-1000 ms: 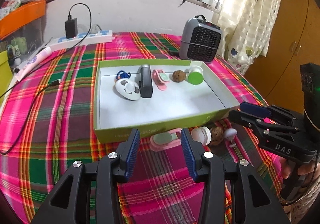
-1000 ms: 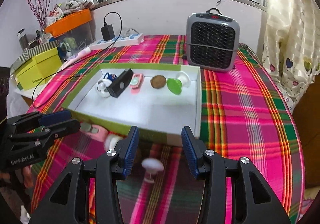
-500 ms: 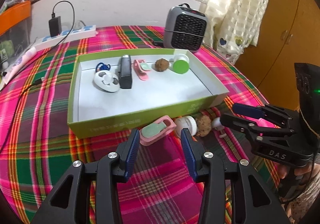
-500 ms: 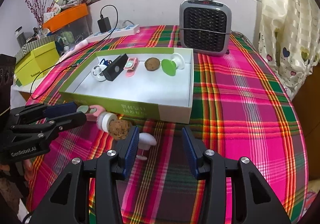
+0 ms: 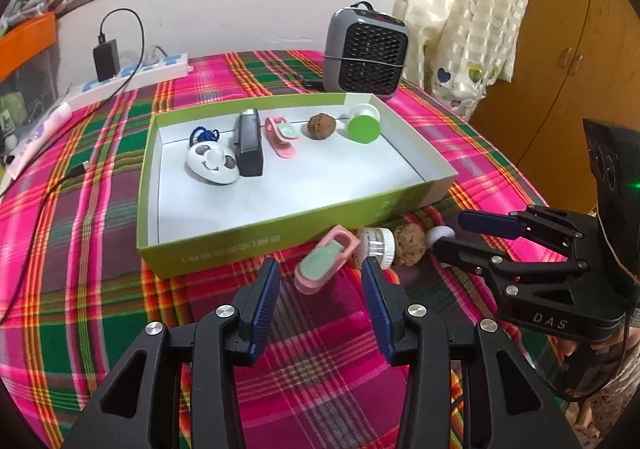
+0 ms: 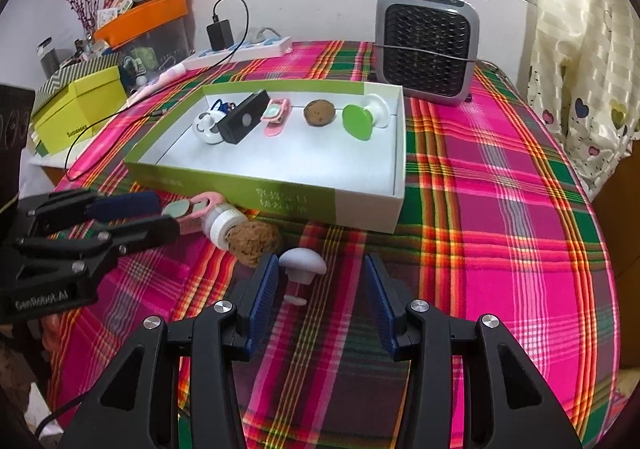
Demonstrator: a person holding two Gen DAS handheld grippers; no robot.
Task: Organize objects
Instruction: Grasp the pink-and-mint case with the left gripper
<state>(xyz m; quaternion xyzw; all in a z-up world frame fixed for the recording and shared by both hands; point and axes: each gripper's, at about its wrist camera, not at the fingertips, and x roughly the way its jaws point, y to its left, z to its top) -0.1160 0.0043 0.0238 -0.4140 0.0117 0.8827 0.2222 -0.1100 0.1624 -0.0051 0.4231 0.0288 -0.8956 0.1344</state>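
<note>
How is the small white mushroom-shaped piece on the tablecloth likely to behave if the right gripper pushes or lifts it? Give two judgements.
The white mushroom-shaped piece looks like thin plastic, so probably light. It lies tipped on its side with a round cap, so a push may roll it in a curve. The open right gripper brackets it; the narrow stem may slip.

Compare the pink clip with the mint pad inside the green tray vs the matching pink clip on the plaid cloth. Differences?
Place: the pink clip in the green tray lies on the tray's white floor, between a black box and a brown ball; the pink clip on the cloth lies outside the front wall.
Gripper: only the cloth one sits just ahead of the open left gripper.
Shared: both lie flat, pink with a mint pad.
</note>
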